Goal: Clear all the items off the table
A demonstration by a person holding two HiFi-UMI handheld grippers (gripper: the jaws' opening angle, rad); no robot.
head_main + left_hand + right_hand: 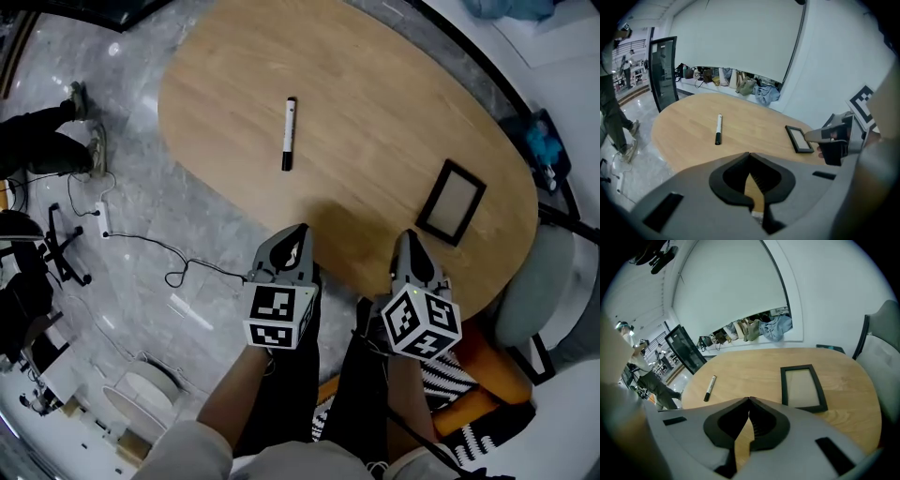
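Note:
A white marker with black ends lies on the oval wooden table, left of its middle; it also shows as the marker and the marker. A black picture frame lies flat near the right end, seen too as the frame and the frame. My left gripper is shut and empty at the table's near edge. My right gripper is shut and empty beside it, just short of the frame.
A grey chair stands at the table's right end. A power strip and cable lie on the marble floor at left. A person's legs are at the far left. Bags line the far wall.

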